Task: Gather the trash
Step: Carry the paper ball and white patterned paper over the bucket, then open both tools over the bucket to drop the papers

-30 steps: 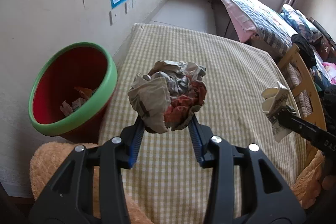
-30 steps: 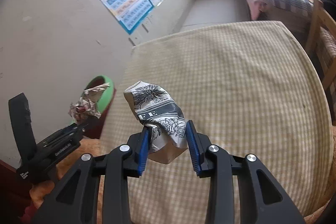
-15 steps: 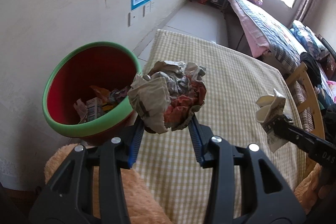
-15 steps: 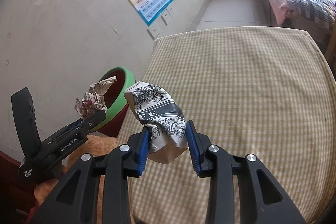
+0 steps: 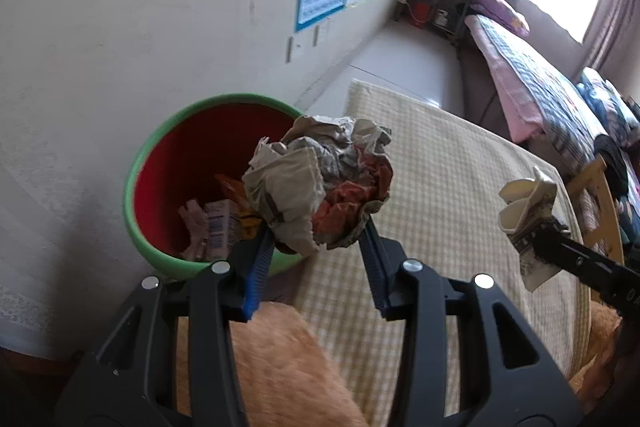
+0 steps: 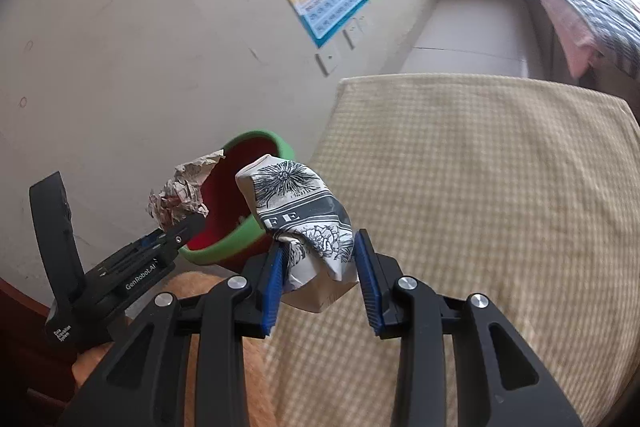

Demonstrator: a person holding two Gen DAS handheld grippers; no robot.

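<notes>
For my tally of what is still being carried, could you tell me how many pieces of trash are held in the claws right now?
2. A crumpled paper ball is clamped in the left claw near the bin; a crushed printed paper cup is clamped in the right claw above the checked tablecloth.

Right hand-held gripper (image 6: 320, 267) clamps crushed paper cup (image 6: 304, 223).

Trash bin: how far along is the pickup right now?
Done: the red bin with its green rim already holds a small carton and other scraps. In hand: the left gripper grips a crumpled paper ball, and the right gripper grips a crushed printed paper cup. Left: drop both in.
</notes>
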